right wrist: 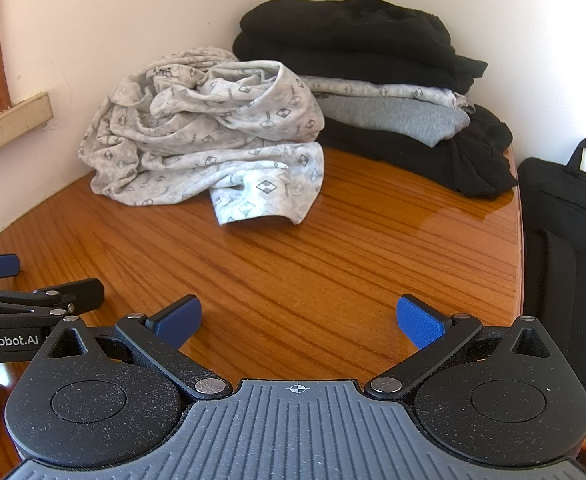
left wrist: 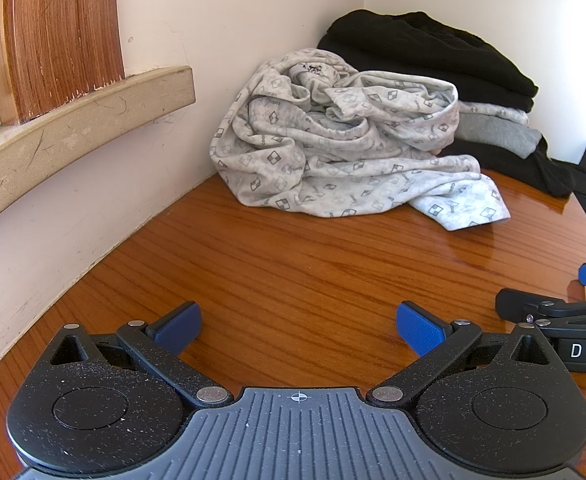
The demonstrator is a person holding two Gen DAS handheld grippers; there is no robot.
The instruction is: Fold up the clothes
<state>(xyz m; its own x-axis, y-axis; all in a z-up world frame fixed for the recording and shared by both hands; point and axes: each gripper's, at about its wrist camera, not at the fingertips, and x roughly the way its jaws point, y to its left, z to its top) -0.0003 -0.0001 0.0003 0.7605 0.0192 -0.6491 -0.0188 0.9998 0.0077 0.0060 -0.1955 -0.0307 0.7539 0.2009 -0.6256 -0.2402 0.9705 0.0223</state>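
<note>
Both claws hover low over the wooden table (right wrist: 333,264) and hold nothing. The left gripper (left wrist: 299,330) has its blue pads spread wide, and the right gripper (right wrist: 299,322) is spread wide in the same way; they are side by side, near each other. Well ahead of both claws, in the corner by the white wall, lies the crumpled patterned garment (left wrist: 333,144), unfolded. Just to the right of it, touching it, stands a stack of folded clothes (right wrist: 377,80), black and grey. Beyond the table edge, right of the right claw, is a black bag (right wrist: 569,240).
</note>
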